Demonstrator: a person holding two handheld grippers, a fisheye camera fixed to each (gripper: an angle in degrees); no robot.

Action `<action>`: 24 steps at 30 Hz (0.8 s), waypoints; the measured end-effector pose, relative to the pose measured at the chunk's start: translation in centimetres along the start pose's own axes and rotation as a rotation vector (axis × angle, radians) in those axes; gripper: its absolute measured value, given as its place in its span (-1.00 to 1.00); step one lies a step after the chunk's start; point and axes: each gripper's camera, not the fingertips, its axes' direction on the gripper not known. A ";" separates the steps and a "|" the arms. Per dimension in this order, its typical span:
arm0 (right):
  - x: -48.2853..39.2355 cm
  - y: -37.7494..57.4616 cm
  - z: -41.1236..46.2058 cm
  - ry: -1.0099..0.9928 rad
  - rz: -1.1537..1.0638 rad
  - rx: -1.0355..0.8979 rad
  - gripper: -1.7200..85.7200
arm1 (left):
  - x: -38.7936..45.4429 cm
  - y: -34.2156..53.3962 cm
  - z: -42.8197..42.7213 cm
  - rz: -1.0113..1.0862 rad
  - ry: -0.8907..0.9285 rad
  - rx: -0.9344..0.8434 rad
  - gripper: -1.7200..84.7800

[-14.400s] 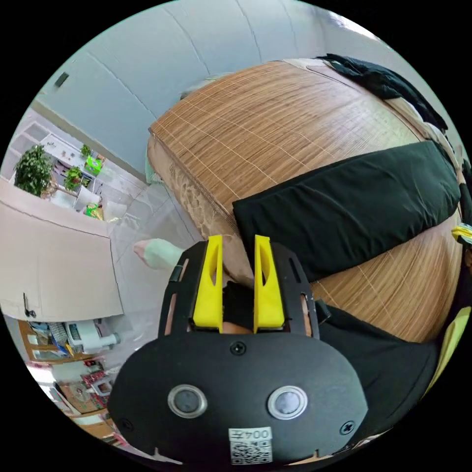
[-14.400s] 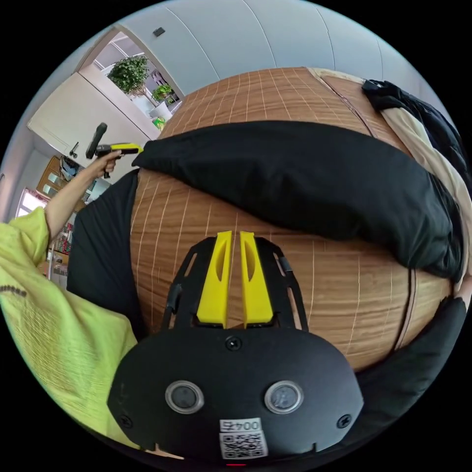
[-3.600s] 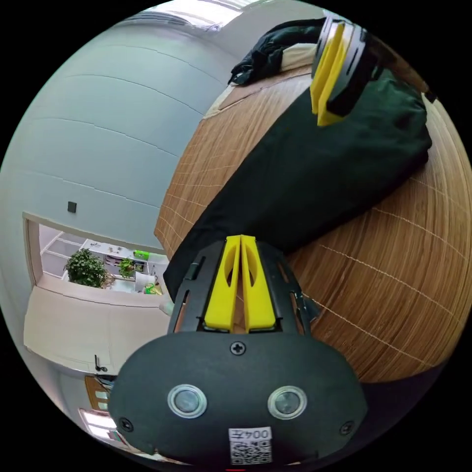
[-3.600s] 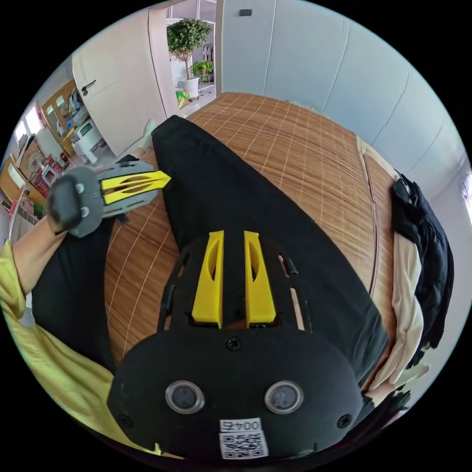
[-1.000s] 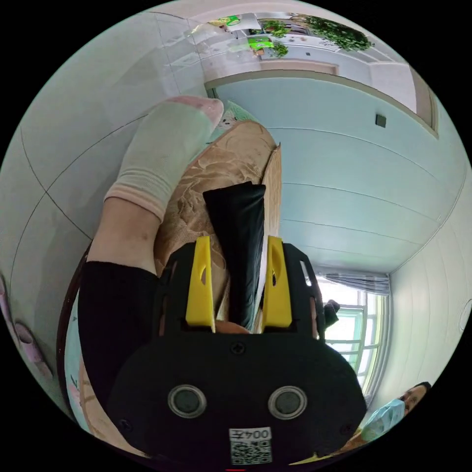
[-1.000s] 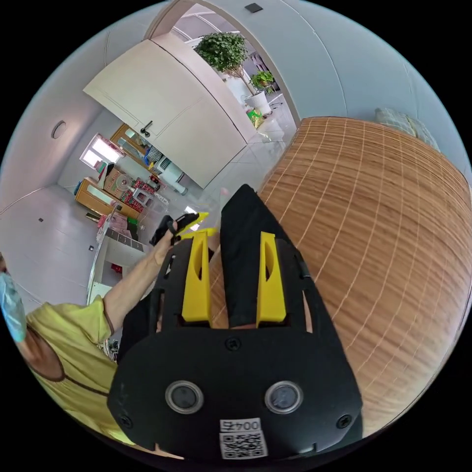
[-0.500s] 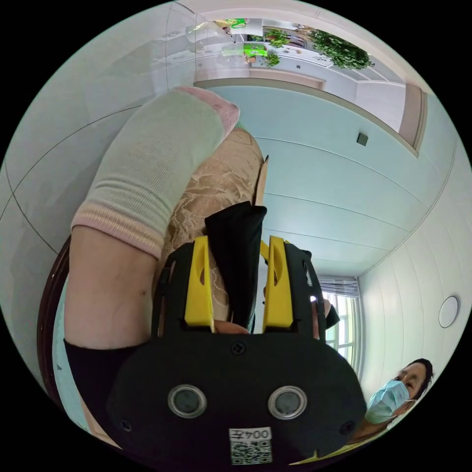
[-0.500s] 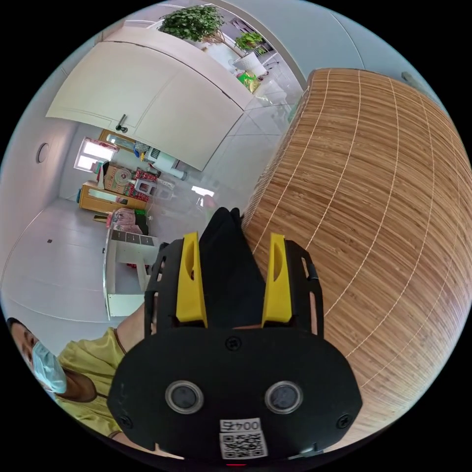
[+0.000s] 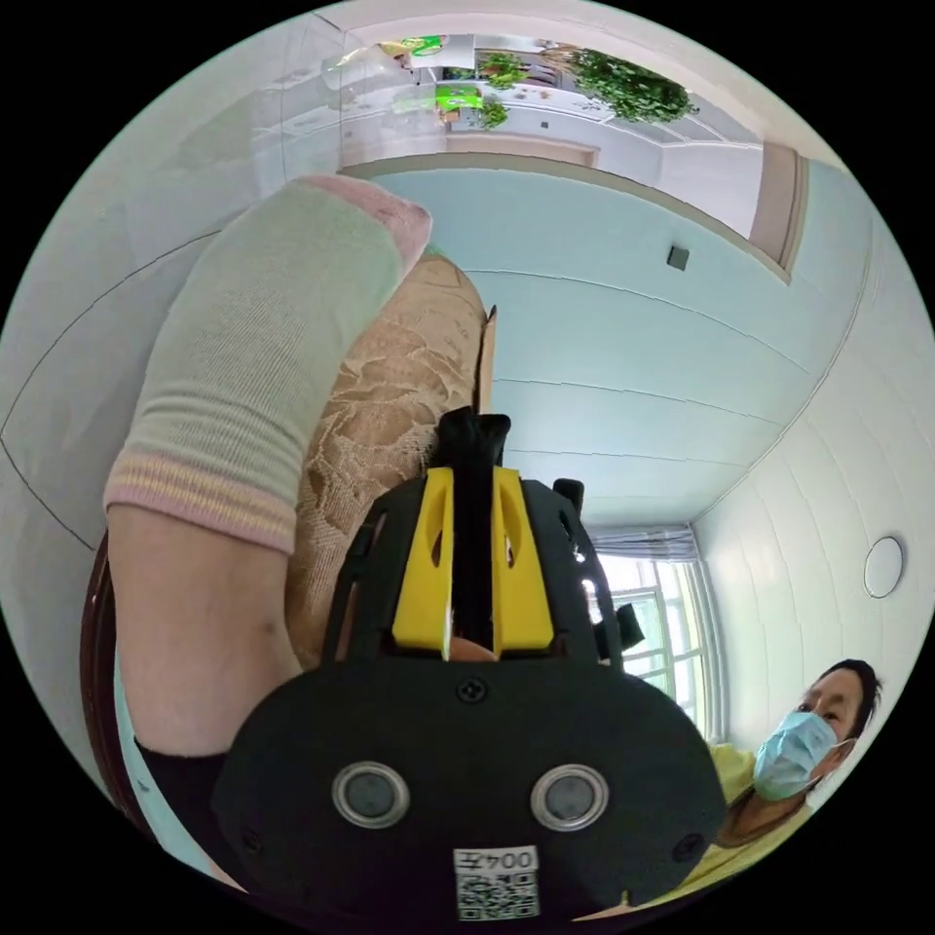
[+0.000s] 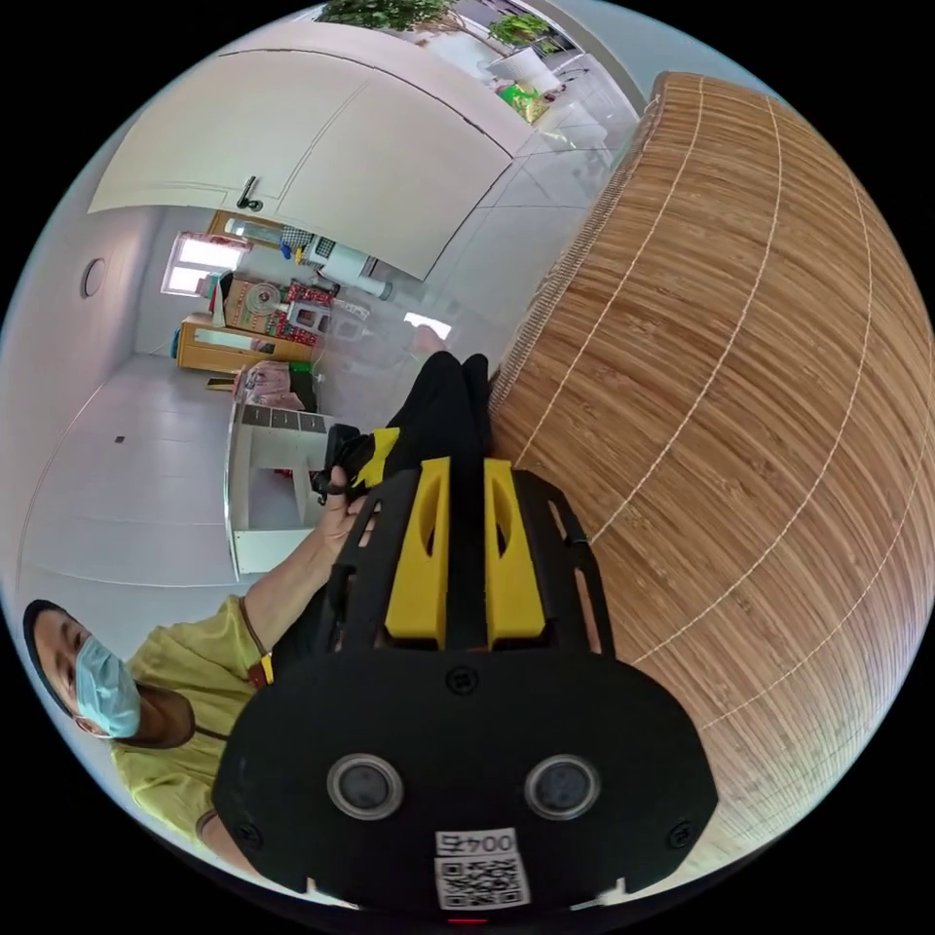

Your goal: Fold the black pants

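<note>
In the left gripper view we've got a socked foot (image 9: 263,360) over on the left, pressed up against the lacy beige side of the bed (image 9: 380,409). Next to it the left gripper (image 9: 472,487) is clenched on the black pants (image 9: 474,545), both yellow jaws squeezing a thin band of cloth whose end pokes out past the tips. Further right there's the pale wall and a window, and at the bottom right edge a person in a yellow top (image 9: 740,847), cut off by the rim.

In the right gripper view that same person (image 10: 175,711) sits at the lower left, with a cluttered shelf unit (image 10: 263,458) behind; we honestly can't make out what's in it, too small and warped. Their hand (image 10: 336,511) holds what's probably the left gripper, mostly hidden behind the pants. In the middle the right gripper (image 10: 466,477) is also clamped on the black pants (image 10: 443,409), jaws tight on the fabric, which bunches beyond the tips right at the edge of the bamboo mat (image 10: 740,390) spreading across the right side. The rest of the pants is hidden behind the gripper bodies
</note>
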 end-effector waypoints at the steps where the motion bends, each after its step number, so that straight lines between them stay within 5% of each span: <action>1: -0.1 0.5 0.1 0.002 0.000 0.008 -0.83 | 1.2 0.9 0.2 0.071 -0.022 0.003 -0.82; 11: -8.8 10.8 -4.8 0.195 -0.201 0.149 -0.84 | 17.9 15.1 3.2 0.543 0.002 0.050 -0.87; 24: -12.1 40.6 -13.9 0.310 -0.245 0.449 -0.84 | 42.9 50.5 20.7 1.071 -0.100 -0.204 -0.90</action>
